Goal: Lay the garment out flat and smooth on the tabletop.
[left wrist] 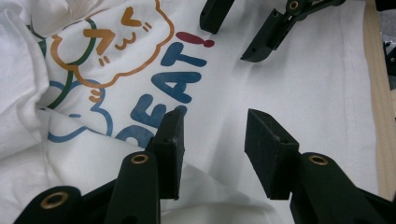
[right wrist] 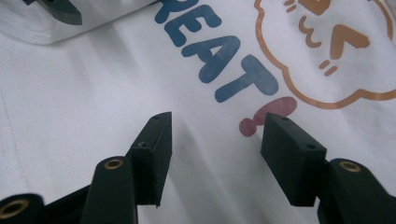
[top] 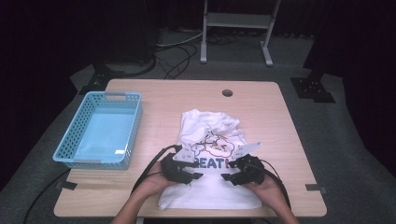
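white T-shirt (top: 210, 154) lies crumpled on worktop (top: 261, 107), print up | left gripper (top: 192, 171) and right gripper (top: 229, 173) hover over its lower half, jaws apart, nothing held, likely poised to pinch cloth | blue basket (top: 79, 135) stands left, empty

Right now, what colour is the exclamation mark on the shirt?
Dark red exclamation mark, clearest in the right gripper view.

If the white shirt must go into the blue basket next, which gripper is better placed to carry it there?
Probably the left gripper: it hovers open over the shirt on the side nearer the blue basket. The right gripper is farther away.
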### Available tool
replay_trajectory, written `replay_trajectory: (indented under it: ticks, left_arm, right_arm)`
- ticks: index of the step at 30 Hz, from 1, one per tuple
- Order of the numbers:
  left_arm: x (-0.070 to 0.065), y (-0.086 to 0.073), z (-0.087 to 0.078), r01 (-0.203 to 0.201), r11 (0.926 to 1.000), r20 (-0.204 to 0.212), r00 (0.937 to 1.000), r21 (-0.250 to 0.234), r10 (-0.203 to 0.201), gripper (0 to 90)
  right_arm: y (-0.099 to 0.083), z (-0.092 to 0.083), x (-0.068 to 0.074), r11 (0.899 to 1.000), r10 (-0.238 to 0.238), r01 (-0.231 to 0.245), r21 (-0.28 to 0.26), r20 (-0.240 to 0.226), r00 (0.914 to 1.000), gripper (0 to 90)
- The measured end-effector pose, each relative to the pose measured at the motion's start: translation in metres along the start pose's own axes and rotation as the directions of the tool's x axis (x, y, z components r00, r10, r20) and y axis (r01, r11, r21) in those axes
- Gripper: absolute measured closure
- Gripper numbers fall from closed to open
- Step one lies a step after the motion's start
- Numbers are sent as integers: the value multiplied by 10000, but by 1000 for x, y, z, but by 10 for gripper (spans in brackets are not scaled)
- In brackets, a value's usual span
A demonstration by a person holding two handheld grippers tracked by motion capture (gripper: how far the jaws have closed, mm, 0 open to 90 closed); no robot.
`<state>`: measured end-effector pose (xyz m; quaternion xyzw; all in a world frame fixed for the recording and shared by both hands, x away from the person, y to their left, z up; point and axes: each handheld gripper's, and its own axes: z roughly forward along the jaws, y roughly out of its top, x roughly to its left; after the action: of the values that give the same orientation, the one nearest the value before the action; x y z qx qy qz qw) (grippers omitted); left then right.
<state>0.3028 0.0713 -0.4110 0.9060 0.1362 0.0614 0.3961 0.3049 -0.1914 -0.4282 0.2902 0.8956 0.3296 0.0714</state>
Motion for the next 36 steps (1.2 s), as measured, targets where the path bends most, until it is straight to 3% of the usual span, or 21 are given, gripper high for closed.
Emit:
replay_trajectory:
  ticks: [2, 5, 14, 22, 29, 33, 36]
  left_arm:
    - [-2, -2, -1, 37, 10000, -6, 10000, -64, -37, 572]
    - [-5, -5, -3, 54, 10000, -79, 10000, -78, -55, 556]
    - [-15, -16, -17, 163, 9994, -328, 9993, -302, -173, 531]
    - [-23, -6, -5, -82, 9984, 238, 9997, -552, 95, 520]
    - [-26, 9, 24, -492, 9977, 1001, 9940, 460, 444, 537]
    - [-19, 6, 31, -450, 9922, 963, 9948, 1165, 339, 536]
    - [-13, 2, 26, -248, 9926, 730, 9972, 1189, 162, 527]
  right_arm:
    - [-1, 0, 1, 10000, -11, 11, -24, 42, 10000, 417]
    - [-7, -2, 7, 9987, -482, 487, -121, 405, 9980, 409]
    - [-28, -15, 14, 9979, -431, 451, -457, 437, 9981, 416]
    - [-38, -21, 18, 9976, -448, 468, -520, 395, 9982, 413]
    - [-38, -21, 17, 9970, -513, 532, -554, 348, 9981, 411]
    - [-39, -21, 17, 9967, -550, 568, -574, 325, 9980, 409]
    - [-39, -22, 16, 9964, -607, 623, -567, 292, 9977, 406]
